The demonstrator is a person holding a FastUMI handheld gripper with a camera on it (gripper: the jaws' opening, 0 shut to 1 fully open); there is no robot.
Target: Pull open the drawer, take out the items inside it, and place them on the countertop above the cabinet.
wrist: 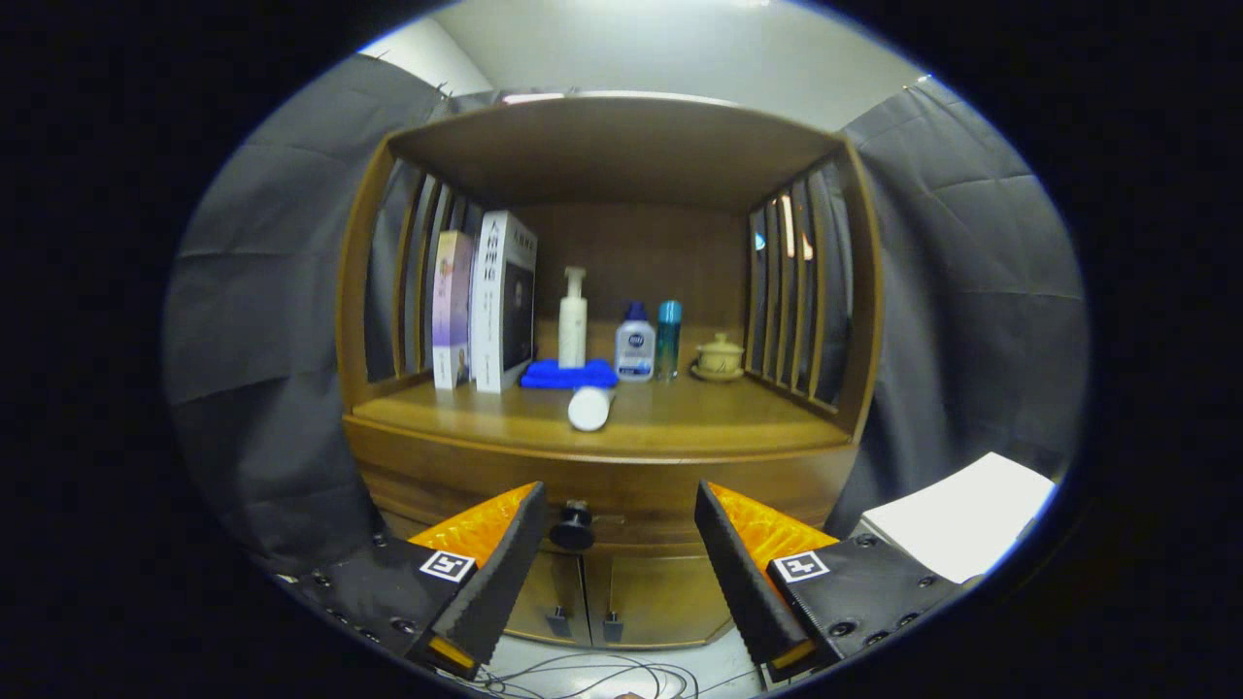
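A wooden cabinet stands ahead of me, its drawer front [621,500] closed under the countertop [699,417]. A dark round knob [573,529] sticks out of the drawer front, just right of my left finger. My gripper [617,544] is open, its fingers spread wide with nothing between them, a short way in front of the drawer. A white cylinder [589,408] lies on its side near the countertop's front edge.
On the countertop stand two books [486,306], a white pump bottle [573,320] on a blue cloth [568,374], a small bottle [634,345], a teal bottle [668,340] and a lidded cup [719,357]. Lower doors [602,592], floor cables [583,675] and a white box [961,519] are close.
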